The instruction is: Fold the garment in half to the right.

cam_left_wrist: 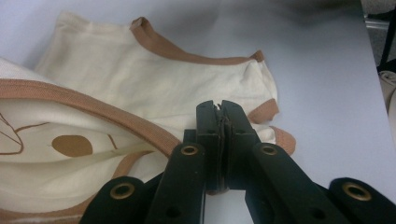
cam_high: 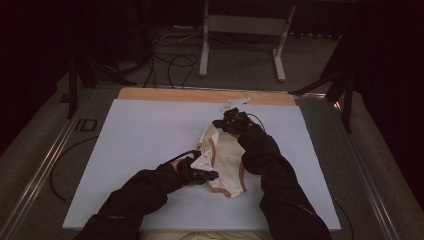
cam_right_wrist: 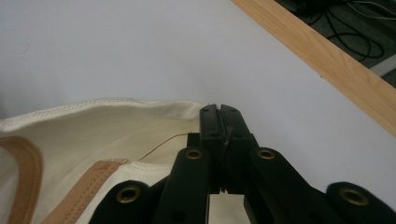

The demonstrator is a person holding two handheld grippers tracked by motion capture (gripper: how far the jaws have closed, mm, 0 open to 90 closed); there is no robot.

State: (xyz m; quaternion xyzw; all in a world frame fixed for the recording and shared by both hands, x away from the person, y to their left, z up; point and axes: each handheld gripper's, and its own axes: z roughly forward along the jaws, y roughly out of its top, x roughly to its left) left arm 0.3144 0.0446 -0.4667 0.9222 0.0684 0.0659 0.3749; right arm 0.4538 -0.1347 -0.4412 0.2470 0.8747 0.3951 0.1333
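On the pale worktop (cam_high: 140, 145), the left claw (cam_high: 212, 175) sits at the near left edge of a cream garment (cam_high: 227, 160) with tan-brown trim. In the left gripper view this claw (cam_left_wrist: 220, 109) has its jaws pressed together, with a thin fold of the cloth's trimmed edge caught between them. The garment (cam_left_wrist: 154, 88) spreads away to the far left of the jaws, rumpled, with a brown binding running along its openings and a brown oval print on the near left part.

The garment lies a little right of the worktop's middle, stretching from the near side toward the far side, between the two forearms in dark sleeves.

At the garment's far end is the right claw (cam_high: 220, 123), near the worktop's far wooden edge (cam_high: 200, 95). In the right gripper view this claw (cam_right_wrist: 219, 112) is likewise clamped tight, its jaws meeting on the cream hem of the garment (cam_right_wrist: 102, 126), whose stitched edge runs off to the left. The wooden strip (cam_right_wrist: 327, 60) crosses the upper right corner, with cables (cam_right_wrist: 345, 28) on the floor beyond it.
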